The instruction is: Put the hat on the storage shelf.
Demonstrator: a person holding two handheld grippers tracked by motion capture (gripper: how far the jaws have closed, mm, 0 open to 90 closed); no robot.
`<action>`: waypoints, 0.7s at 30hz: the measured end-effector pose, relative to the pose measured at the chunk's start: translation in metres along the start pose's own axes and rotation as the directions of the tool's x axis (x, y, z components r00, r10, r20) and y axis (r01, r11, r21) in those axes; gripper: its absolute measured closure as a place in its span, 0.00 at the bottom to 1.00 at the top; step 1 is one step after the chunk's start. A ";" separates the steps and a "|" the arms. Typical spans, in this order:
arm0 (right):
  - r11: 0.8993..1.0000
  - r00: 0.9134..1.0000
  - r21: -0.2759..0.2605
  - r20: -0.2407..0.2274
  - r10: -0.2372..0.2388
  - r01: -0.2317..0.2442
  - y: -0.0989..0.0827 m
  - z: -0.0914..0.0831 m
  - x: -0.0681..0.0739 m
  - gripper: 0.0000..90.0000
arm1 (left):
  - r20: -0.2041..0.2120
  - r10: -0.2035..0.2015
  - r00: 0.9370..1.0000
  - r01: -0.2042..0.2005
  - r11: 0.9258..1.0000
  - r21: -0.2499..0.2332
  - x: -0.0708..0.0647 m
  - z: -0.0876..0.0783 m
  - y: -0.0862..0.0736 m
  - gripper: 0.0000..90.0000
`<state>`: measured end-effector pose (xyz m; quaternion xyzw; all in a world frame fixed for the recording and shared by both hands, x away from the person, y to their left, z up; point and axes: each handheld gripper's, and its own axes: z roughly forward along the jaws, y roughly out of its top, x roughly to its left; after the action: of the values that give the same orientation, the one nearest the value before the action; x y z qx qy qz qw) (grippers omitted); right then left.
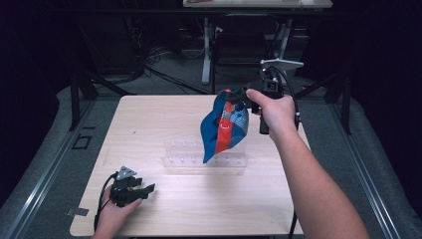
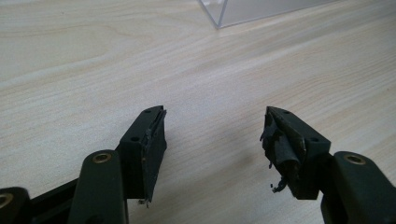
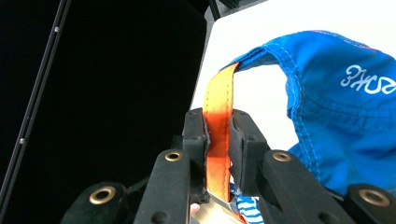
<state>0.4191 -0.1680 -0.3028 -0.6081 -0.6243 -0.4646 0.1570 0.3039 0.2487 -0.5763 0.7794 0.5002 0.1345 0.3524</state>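
Two hand-held black two-jaw tools are working over a pale wooden surface (image 1: 149, 129). Raised above the far right part of it, the right tool (image 1: 238, 95) is clamping its jaws together on the orange strap (image 3: 219, 126) of a blue fabric cap with a red panel (image 1: 224, 127), which is hanging below it in the air, its lower edge dangling in front of a clear acrylic rack (image 1: 199, 158) sitting near the middle of the surface. At the near left corner, well apart from the cap, the left tool (image 1: 144, 189) is resting low over the wood with its jaws standing apart and nothing between them.
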 end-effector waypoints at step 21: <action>0.998 1.000 -0.057 -0.001 0.019 -0.020 0.000 0.013 0.001 0.87 | 0.003 0.000 1.000 0.000 1.000 -0.002 0.000 -0.001 0.000 0.44</action>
<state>0.4239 -0.1577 -0.3090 -0.6182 -0.6048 -0.4809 0.1444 0.3036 0.2491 -0.5757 0.7792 0.4997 0.1338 0.3540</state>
